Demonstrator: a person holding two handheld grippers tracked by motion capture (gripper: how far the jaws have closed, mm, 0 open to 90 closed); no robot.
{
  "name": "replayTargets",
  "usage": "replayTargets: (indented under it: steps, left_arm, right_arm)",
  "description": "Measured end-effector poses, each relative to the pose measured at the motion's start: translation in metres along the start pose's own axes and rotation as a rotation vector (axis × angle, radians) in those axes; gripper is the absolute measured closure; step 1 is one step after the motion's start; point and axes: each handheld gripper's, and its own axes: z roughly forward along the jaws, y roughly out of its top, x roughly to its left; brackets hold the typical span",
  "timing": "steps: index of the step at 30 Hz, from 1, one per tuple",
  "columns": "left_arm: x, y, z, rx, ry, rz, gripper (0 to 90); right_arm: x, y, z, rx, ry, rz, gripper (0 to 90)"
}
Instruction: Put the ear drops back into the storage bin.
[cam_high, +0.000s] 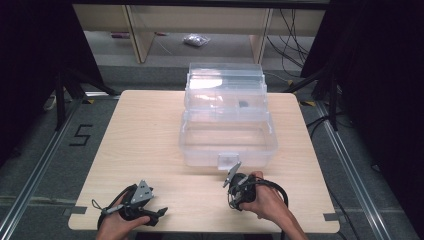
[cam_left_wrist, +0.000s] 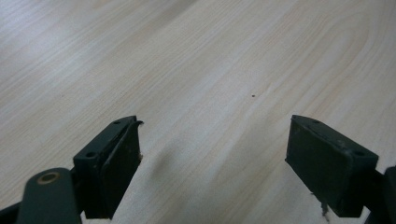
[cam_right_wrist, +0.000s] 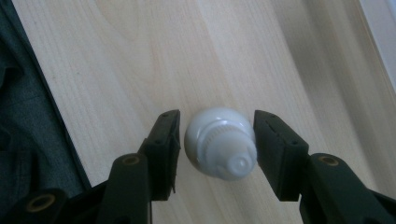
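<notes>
Bottle (cam_right_wrist: 219, 142), small and white with a ribbed cap, sits on the table (cam_high: 150, 140) near the front edge, right of the middle, and it's right between the jaws of the right gripper (cam_right_wrist: 217, 140). In the right gripper view the right pad looks like it's touching the side, while the left pad has a thin gap, so I wouldn't call it gripped yet. My take: finish the squeeze slowly and keep the bottle centred, since it's round and smooth and could squirt out sideways. Grab the wider body, not the narrow cap. Don't lift until both pads press on it.

Left gripper (cam_left_wrist: 212, 154) rests by the front left corner, jaws wide apart over bare wood, holding nothing.

Further back, the clear plastic box (cam_high: 227, 137) stands with its lid up, probably where this goes, so lift high enough to clear its front wall.
</notes>
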Motion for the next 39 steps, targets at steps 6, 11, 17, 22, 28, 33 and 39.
replayTargets:
  steps: [6, 11, 17, 22, 28, 33, 39]
  left_arm:
    - [0.0, 0.0, 0.0, 0.004, -0.001, 0.003, 17.2]
    - [0.0, 0.0, 0.0, 0.003, -0.003, 0.002, 17.3]
    - [0.0, 0.0, 0.0, -0.002, 0.001, -0.004, 17.3]
    - [-0.001, 0.0, 0.0, -0.003, 0.002, -0.02, 17.3]
    - [0.0, 0.0, 0.0, -0.003, 0.004, -0.009, 17.3]
    - [0.0, 0.0, 0.0, -0.004, 0.005, -0.009, 17.3]
    - [0.0, 0.0, 0.0, -0.001, 0.003, -0.007, 17.3]
  right_arm:
    - [0.0, 0.001, 0.003, 0.01, 0.002, -0.017, 59.5]
    - [0.002, 0.002, 0.002, 0.029, -0.004, -0.009, 60.0]
    - [0.0, 0.002, -0.004, 0.025, -0.006, -0.015, 60.0]
    - [-0.004, 0.001, -0.012, -0.004, -0.005, -0.022, 60.0]
    - [-0.012, 0.003, -0.02, -0.007, -0.002, -0.01, 60.0]
    - [-0.019, 0.003, -0.03, -0.011, 0.007, -0.003, 60.1]
    - [-0.029, 0.004, -0.041, 0.006, 0.002, 0.01, 60.1]
